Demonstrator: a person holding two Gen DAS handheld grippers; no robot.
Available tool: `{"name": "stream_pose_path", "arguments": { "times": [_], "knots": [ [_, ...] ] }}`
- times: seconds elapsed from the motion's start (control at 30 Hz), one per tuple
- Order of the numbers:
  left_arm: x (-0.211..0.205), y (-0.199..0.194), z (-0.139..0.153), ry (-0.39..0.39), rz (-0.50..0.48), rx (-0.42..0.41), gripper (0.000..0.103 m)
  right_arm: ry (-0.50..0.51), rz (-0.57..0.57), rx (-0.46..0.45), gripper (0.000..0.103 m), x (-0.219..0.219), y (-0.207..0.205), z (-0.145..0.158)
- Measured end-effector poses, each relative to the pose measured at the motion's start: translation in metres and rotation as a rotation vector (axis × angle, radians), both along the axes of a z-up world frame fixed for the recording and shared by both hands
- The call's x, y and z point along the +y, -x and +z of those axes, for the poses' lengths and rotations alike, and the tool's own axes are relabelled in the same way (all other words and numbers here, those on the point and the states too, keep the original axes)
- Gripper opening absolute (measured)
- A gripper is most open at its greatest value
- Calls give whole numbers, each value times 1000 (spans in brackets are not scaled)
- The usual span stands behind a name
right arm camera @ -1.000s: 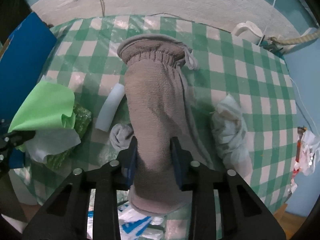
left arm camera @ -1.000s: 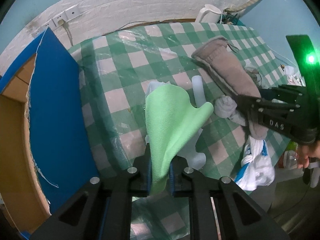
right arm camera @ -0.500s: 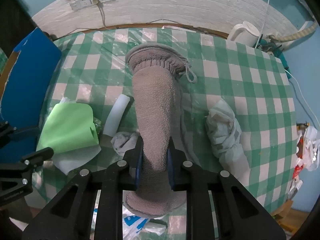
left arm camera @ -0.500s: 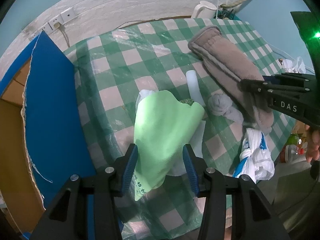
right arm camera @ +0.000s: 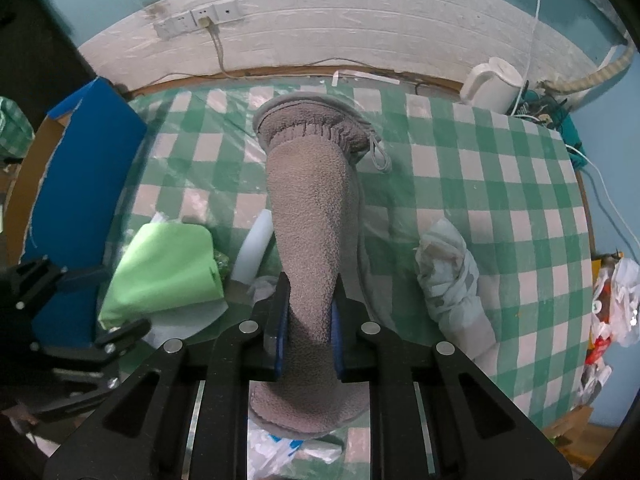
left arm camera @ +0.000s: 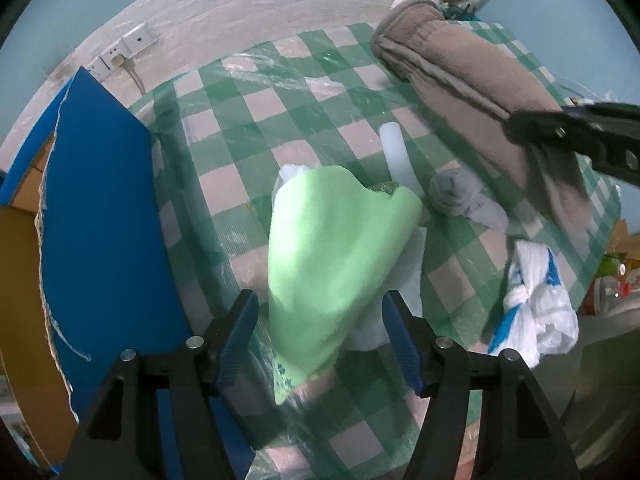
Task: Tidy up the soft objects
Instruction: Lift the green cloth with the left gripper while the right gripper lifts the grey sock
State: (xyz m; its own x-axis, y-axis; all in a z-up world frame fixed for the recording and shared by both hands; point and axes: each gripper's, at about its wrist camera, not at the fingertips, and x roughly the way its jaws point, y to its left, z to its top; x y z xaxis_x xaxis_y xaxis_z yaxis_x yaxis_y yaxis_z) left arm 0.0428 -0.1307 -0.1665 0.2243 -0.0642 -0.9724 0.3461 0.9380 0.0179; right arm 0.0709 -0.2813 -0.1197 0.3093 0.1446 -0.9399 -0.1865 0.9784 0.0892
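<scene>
Right hand-held gripper [right arm camera: 308, 320] pinching grey slipper [right arm camera: 312, 216], left hand-held gripper [left arm camera: 320, 340] just spread (green cloth [left arm camera: 332, 256] released)

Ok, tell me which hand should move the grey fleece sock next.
Right. Its tongs are clamped on the grey fleece sock. The left tongs have just been opening; the green cloth lies between them, unpinched.

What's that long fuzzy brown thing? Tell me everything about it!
It is a long brown fleece sleeve, soft and nubbly, with a gathered elastic cuff and a thin grey loop at its far end. The right gripper has its jaws shut on it near the close end, lifting that part while the cuff end lies on the green checked tablecloth. A white foam tube sits beside it.
</scene>
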Motion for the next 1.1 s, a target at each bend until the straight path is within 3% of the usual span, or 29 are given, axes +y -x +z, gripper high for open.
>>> {"name": "stream_pose_path", "arguments": {
  "times": [0.27, 0.43, 0.53, 0.7, 1.1],
  "knots": [
    [-12, -4, -2, -19, -43, -46, 65, -7, -10, 20, 15, -1, 2, -5],
    [-20, -3, -7, -28, -81, -34, 28, -9, -17, 27, 15, -4, 3, -8],
    [-20, -3, -7, -28, -89, -37, 15, -9, -14, 30, 15, -3, 3, -9],
    [-13, -4, -1, 19, -71, -33, 10, -10, -7, 34, 15, -1, 3, -11],
    [-2, -2, 24, 114, -37, -38, 8, -10, -3, 33, 15, 1, 4, -10]
  ]
}}
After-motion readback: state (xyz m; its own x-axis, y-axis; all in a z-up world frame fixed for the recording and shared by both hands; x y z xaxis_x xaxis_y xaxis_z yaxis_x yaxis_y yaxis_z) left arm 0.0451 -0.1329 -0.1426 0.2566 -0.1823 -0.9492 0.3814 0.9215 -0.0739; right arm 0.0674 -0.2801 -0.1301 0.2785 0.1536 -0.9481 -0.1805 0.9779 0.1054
